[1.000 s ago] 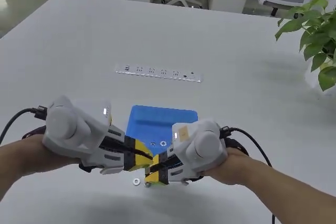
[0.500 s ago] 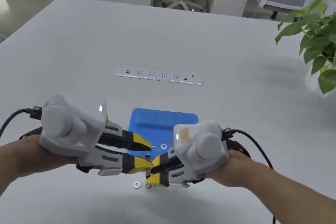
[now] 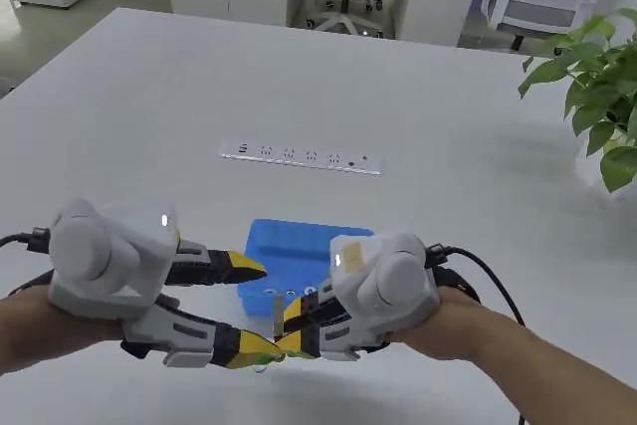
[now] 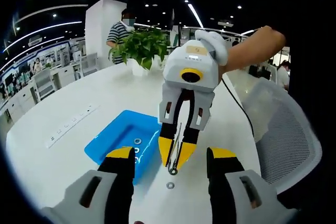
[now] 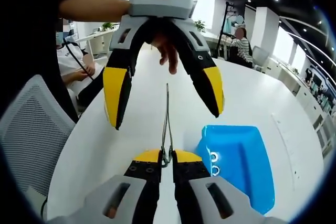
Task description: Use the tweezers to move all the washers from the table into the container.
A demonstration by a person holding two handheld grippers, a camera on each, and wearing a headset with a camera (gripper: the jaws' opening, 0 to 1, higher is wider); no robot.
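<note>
L hand-held gripper [image 3: 267, 308] has been spread wide since 1 s ago, when its jaws were drawn close together by the R one. Nothing is held in it now. R hand-held gripper [image 3: 291, 328] is kept clenched on the tweezers [image 5: 167, 119], which are gripped at their rear end w/ tips pointed between the L jaws. The tray [image 3: 299, 241] sits higher in the head view than before, but that is put down to cam tilt, not a real move.

Two washers [image 5: 213, 157] are seen inside the tray, by the edge nearest the person. One washer [image 4: 170, 185] is left on the surface [image 3: 398, 97] just outside that edge, under the tweezer tips. Contact can't be told.

Judged: w/ the L jaws off, the tweezers aren't squeezed, so prob. nothing is pinched. The outside washer is still to be picked up & dropped into the tray.
</note>
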